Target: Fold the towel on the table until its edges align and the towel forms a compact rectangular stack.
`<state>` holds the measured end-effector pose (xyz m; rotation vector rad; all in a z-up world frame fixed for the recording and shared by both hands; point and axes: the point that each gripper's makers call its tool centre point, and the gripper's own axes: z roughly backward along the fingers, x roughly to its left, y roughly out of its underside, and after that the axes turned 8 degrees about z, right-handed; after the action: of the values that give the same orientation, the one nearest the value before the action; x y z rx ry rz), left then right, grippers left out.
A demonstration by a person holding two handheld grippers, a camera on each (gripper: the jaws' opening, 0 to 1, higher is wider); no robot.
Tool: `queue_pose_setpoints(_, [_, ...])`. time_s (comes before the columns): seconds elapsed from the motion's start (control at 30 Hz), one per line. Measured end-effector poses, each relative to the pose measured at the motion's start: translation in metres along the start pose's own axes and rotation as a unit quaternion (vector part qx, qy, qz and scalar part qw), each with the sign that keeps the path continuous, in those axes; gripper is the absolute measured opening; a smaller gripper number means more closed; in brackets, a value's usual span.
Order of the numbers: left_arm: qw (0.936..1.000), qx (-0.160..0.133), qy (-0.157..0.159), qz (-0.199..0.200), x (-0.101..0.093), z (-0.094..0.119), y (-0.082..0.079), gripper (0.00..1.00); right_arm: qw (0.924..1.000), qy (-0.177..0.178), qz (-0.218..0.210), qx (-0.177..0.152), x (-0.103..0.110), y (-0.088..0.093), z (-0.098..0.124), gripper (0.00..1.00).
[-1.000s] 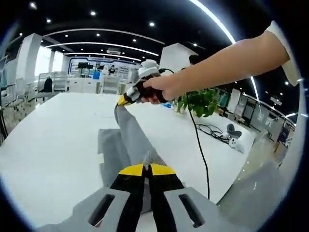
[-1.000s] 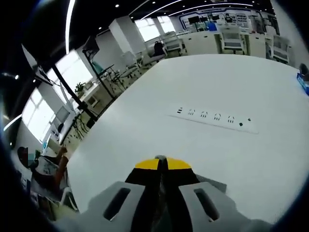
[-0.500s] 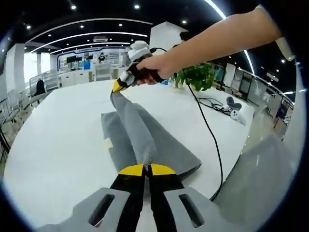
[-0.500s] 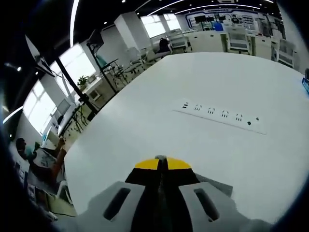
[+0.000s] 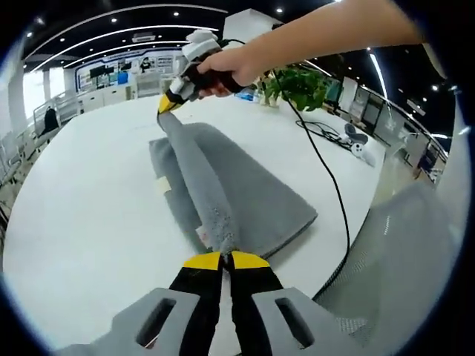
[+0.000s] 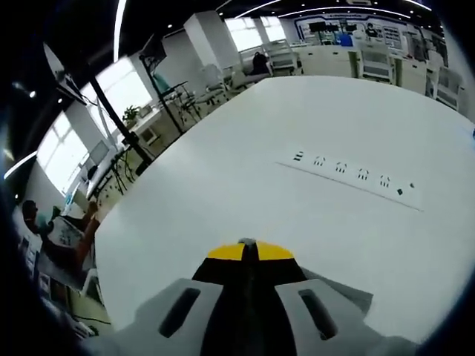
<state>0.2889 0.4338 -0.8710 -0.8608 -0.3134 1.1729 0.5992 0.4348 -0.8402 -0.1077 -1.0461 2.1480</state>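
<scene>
We hold the grey towel (image 5: 237,189) by a raised fold: left tool (image 5: 221,261) pinches its near end, right tool (image 5: 169,99) the far end, while the rest lies on the white worktop (image 5: 82,215). We should keep the fold taut and level, carrying it over until the edges meet

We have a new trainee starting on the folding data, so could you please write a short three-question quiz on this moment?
1. True or false: the left gripper is shut on the grey towel.
2. What stretches between the two grippers? A) a black cable B) a raised towel edge C) nothing
3. Fill in: the strip of sockets is set into the white ____.

Key: 1 true; 2 B; 3 table. The right gripper, in a person's hand, pinches the far end.
</scene>
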Motion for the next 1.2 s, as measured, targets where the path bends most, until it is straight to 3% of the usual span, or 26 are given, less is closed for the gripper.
queue_pose_setpoints(0.1, [0.9999, 0.012, 0.001, -0.002, 0.003, -0.005, 0.008, 0.03, 0.9993, 0.01, 0.036, -0.001, 0.0, 0.002, -0.005, 0.01])
queue_pose_setpoints(0.5, [0.9993, 0.032, 0.009, 0.017, 0.008, -0.015, 0.023, 0.03, 0.9978, 0.003, 0.066, 0.009, 0.002, 0.017, -0.026, 0.02])
queue_pose_setpoints(0.7, [0.9988, 0.036, 0.013, 0.031, 0.007, -0.016, 0.028, 0.03, 0.9987, -0.004, 0.05, -0.003, 0.002, 0.019, -0.028, 0.06])
queue_pose_setpoints(0.83, [0.9985, 0.037, 0.016, 0.038, 0.008, -0.016, 0.027, 0.04, 0.999, 0.005, 0.044, -0.011, -0.006, 0.016, -0.031, 0.16])
queue_pose_setpoints(1.2, [0.9975, -0.003, 0.017, 0.069, 0.014, -0.005, 0.018, 0.11, 0.9983, 0.01, 0.043, -0.039, -0.013, 0.007, -0.014, 0.3])
